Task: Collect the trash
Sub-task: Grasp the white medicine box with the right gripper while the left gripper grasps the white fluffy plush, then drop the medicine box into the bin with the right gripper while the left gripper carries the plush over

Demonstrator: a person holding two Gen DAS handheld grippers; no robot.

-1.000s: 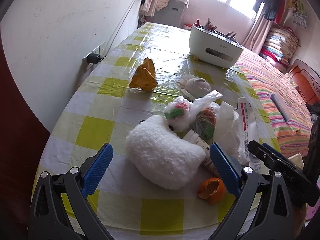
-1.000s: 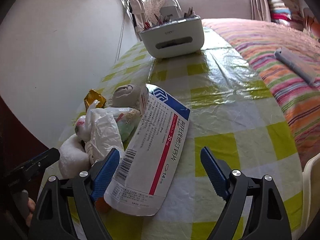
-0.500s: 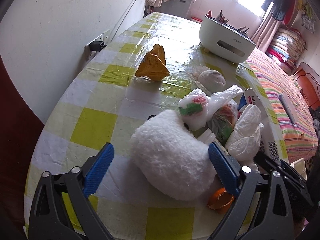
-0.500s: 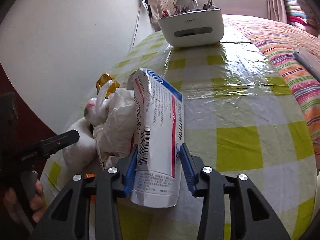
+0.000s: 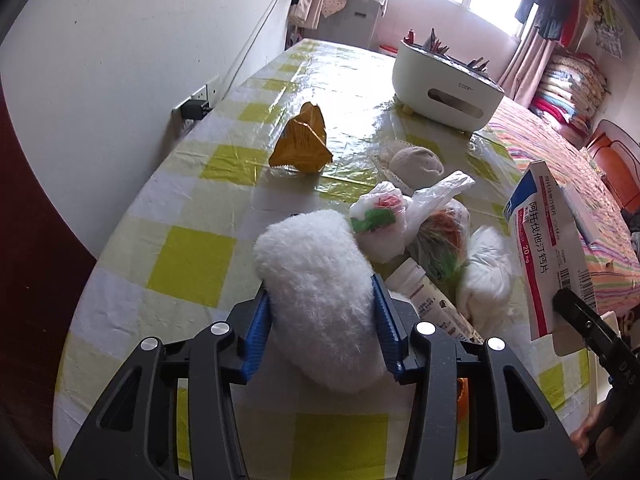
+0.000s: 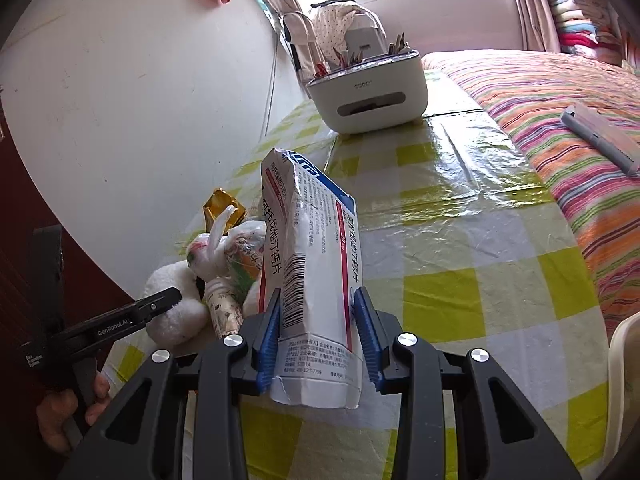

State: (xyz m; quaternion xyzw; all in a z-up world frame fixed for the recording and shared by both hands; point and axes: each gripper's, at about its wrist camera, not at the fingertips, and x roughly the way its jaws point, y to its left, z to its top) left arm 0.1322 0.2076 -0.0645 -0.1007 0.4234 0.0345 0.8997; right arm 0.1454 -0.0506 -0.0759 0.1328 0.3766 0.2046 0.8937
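A white fluffy wad (image 5: 308,256) lies on the yellow-checked table (image 5: 192,264). My left gripper (image 5: 320,292) is closing on it, and both blue pads press into its sides. My right gripper (image 6: 317,294) is also closing, with its pads on a white, blue and red medicine box (image 6: 316,216) that it holds upright above the table. The same box (image 5: 548,240) shows at the right of the left wrist view. Knotted plastic bags (image 5: 380,220), a small bottle (image 5: 424,300), a crumpled tissue (image 5: 486,276), an orange wrapper (image 5: 302,144) and orange peel (image 5: 462,396) lie around the wad.
A white caddy (image 5: 444,88) with small items in its top stands at the table's far end. A grey balled sock (image 5: 416,162) lies in front of it. The wall with a socket (image 5: 196,104) runs along the left, and a striped bed (image 6: 560,92) adjoins the right edge.
The left jaws have closed from wide open onto the white fluffy wad. The right jaws have closed on the medicine box, which went from lying flat to upright and slightly raised.
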